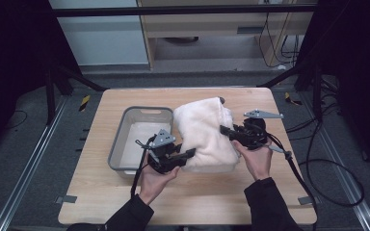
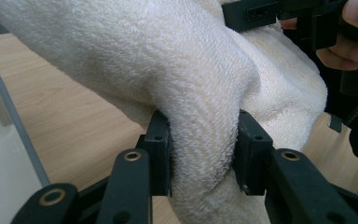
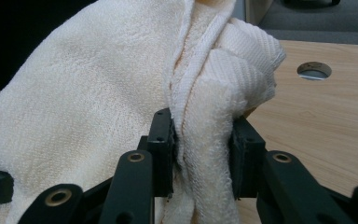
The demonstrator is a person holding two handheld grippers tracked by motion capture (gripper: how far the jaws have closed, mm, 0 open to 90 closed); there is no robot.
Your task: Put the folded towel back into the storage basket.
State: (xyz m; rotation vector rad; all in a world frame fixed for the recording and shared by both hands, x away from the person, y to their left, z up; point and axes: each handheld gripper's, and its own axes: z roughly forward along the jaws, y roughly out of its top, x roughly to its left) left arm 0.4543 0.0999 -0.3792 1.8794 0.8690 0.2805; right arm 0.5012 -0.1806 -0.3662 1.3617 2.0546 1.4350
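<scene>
Folded cream towel (image 1: 206, 134) is sitting on the table (image 1: 231, 197), right of centre, just beside the grey bin (image 1: 125, 126).

Left gripper (image 1: 189, 154) is clamping the towel's near left edge; right gripper (image 1: 225, 129) is clamping its right side.

Left gripper view is showing what the high view is not: a thick roll of towel (image 2: 205, 140) is bulging between the jaws, pads pressing in from both sides, and the cloth is hanging clear of the wood there. The bin wall (image 2: 14, 126) is showing at that view's left, the right gripper (image 2: 242, 11) at the top.

Right gripper view is showing layered hems bunched between its jaws (image 3: 205, 140), pressed tight, and a round hole (image 3: 314, 70) in the tabletop beyond the towel.

Edges: the bin's right wall is lying close against the towel's left side. Bare wood is lying open in front of the towel and along the right edge.
</scene>
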